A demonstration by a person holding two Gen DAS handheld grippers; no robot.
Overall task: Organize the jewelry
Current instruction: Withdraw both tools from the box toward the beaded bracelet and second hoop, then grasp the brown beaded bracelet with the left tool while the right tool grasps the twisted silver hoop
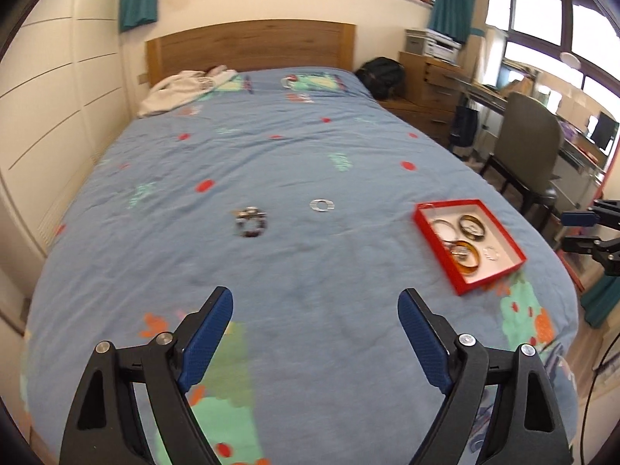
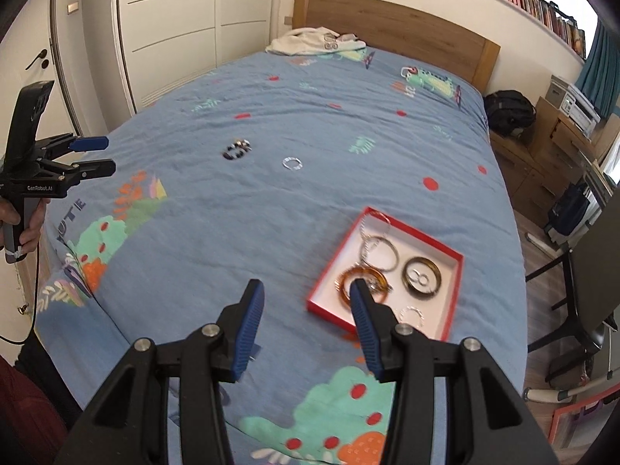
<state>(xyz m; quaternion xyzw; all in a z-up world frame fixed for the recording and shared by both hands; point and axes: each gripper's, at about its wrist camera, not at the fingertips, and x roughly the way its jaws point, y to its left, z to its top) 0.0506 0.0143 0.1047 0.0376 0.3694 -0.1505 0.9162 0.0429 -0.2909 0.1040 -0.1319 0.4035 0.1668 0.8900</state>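
A red box with a white inside (image 1: 500,271) (image 2: 329,312) lies on the blue bedspread and holds an amber bangle (image 1: 465,261) (image 2: 345,277), a dark bangle (image 1: 472,226) (image 2: 422,279), silver hoops (image 2: 378,257) and a small clear ring (image 1: 491,252) (image 2: 412,316). A dark beaded bracelet (image 1: 251,223) (image 2: 235,150) and a silver ring (image 1: 321,205) (image 2: 291,163) lie loose in the middle of the bed. My left gripper (image 1: 316,310) (image 2: 102,155) is open and empty, short of the loose pieces. My right gripper (image 2: 306,294) (image 1: 577,228) is open and empty at the box's near-left corner.
The bed has a wooden headboard (image 1: 252,44) and white clothing (image 1: 182,89) near it. White wardrobes (image 2: 174,27) stand on the left. A backpack (image 1: 381,73), wooden drawers (image 1: 430,81), a chair (image 1: 531,147) and a desk stand on the right.
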